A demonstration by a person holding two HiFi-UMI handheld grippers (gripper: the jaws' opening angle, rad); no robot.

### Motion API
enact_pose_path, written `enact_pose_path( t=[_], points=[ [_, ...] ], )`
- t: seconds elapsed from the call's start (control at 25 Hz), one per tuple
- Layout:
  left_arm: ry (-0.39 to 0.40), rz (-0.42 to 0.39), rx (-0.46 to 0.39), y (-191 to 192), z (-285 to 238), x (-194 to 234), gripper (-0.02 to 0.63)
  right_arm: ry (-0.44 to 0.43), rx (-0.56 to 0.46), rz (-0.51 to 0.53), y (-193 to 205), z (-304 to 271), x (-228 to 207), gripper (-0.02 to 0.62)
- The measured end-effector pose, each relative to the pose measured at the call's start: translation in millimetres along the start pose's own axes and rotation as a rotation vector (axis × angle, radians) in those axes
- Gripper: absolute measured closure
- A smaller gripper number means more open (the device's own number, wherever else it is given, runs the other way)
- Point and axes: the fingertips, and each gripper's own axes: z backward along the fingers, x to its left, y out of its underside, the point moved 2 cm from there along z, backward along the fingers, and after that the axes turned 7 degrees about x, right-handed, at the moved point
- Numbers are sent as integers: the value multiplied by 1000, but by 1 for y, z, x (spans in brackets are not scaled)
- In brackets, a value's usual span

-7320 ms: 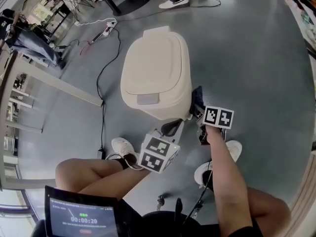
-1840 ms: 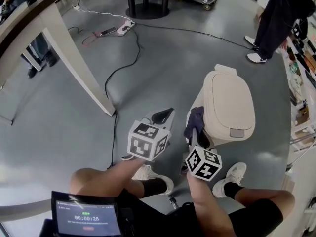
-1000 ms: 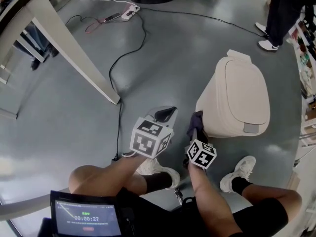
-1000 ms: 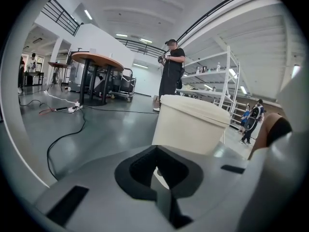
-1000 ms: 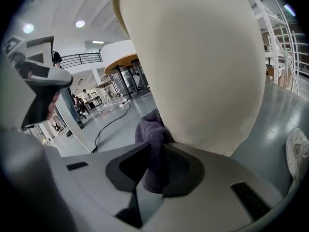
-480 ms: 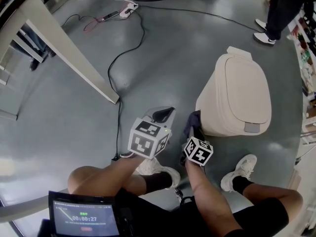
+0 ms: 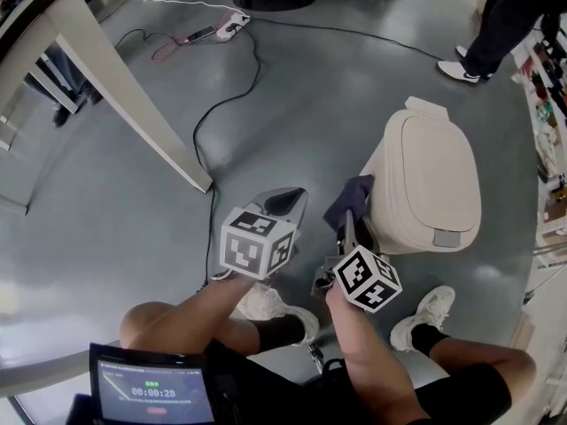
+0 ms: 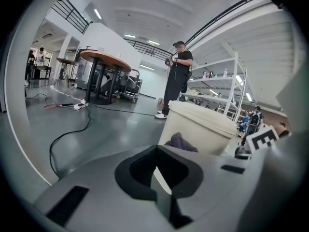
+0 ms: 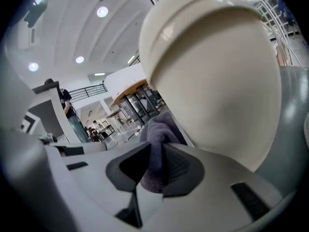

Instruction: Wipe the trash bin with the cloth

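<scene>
The cream trash bin [image 7: 430, 184] stands on the grey floor [image 7: 292, 104] with its lid down, ahead of me and to my right in the head view. The cloth [image 7: 350, 197], a dark purple bunch, sits at the bin's near side wall, below the lid's rim. In my right gripper view it rises against the pale wall, touching it or all but; I cannot tell which. My right gripper [image 9: 155, 170] has its jaws pinched on the lower part of that cloth, the fabric squeezed between the two dark pads and spilling out above them, with the bin filling most of the view behind. My left gripper [image 7: 282, 204] hangs just beside the right one, on the side away from the bin, and does not touch it. Its jaws are pressed together with nothing between them, and its own view looks past them at the bin and the purple bunch in front of it. Below the grippers in the head view are my knees and my white sneakers [image 7: 275, 308], one each side of my right forearm, and a small screen [image 7: 155, 395] with a running timer at the bottom edge. Further out, a black cable [image 7: 208, 122] snakes across the floor to a power strip [image 7: 232, 23], and a slanted white beam [image 7: 124, 96] crosses the upper left. Beyond the bin another person [image 7: 509, 11] in dark trousers and white shoes stands, well apart from it.
</scene>
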Motion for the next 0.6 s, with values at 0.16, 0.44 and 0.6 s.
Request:
enact_pose_path(
  t=[0.16, 0.44, 0.6],
  points=[
    [11, 4, -17, -4, 3, -3, 606, -5, -103, 49, -35, 5, 22, 526],
    [27, -17, -20, -4, -1, -9, 606, 12, -144, -1, -52, -5, 25, 526],
    [15, -40, -19, -7, -3, -7, 606, 35, -158, 6, -53, -6, 25, 526]
  ],
)
